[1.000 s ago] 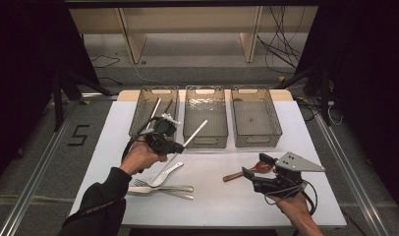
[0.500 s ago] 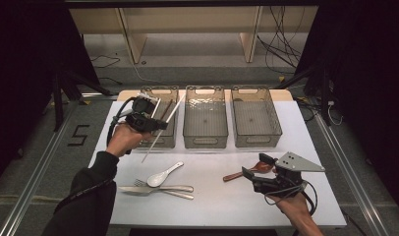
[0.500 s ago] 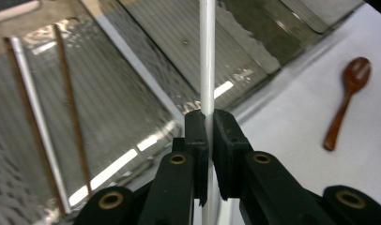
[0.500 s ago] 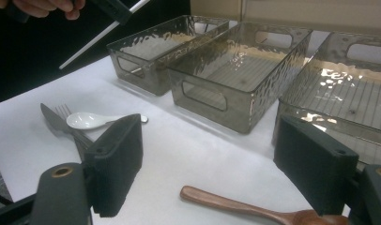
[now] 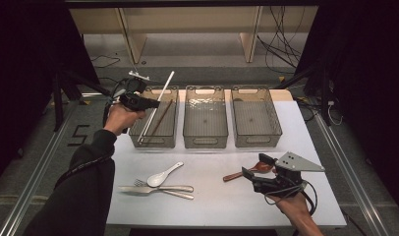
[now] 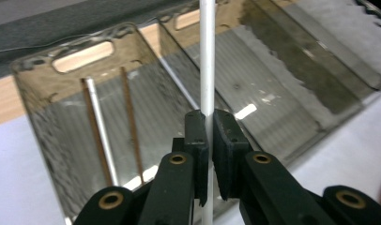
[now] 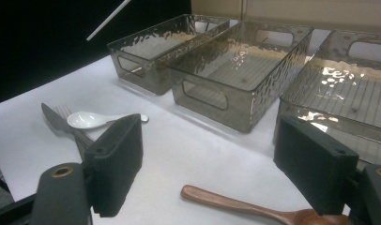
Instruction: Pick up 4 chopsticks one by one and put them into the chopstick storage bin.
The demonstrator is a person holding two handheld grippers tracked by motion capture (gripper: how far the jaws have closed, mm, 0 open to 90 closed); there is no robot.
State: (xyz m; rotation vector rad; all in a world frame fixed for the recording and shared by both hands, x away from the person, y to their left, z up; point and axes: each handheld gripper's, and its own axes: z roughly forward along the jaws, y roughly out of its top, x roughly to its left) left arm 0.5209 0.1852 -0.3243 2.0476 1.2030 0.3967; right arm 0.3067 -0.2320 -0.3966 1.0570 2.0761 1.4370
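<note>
Where the floor meets the worktop's [image 5: 212, 201] edge at about nine o'clock, a single marking reading "5" [image 5: 75, 135] is legible; no other writing can be read. Three clear bins stand in a row at twelve o'clock on the worktop. The left bin [image 5: 138, 140] holds chopsticks, two brown and one white, lying lengthwise [image 6: 100, 136]; the middle bin [image 5: 206, 141] and the right bin [image 5: 256, 140] appear bare inside. The left gripper [image 6: 208, 136] is pressed together on a white chopstick [image 6: 207, 56], pinching it partway along its length, the stick slanting above the left bin with its far end toward one o'clock in the high view. The right gripper [image 7: 217, 154] stands spread wide, holding nothing, with a wooden spoon [image 7: 240, 206] lying on the worktop between its jaws. A white spoon [image 5: 163, 174], a fork [image 5: 160, 189] and a knife [image 5: 138, 189] lie together at seven o'clock.
</note>
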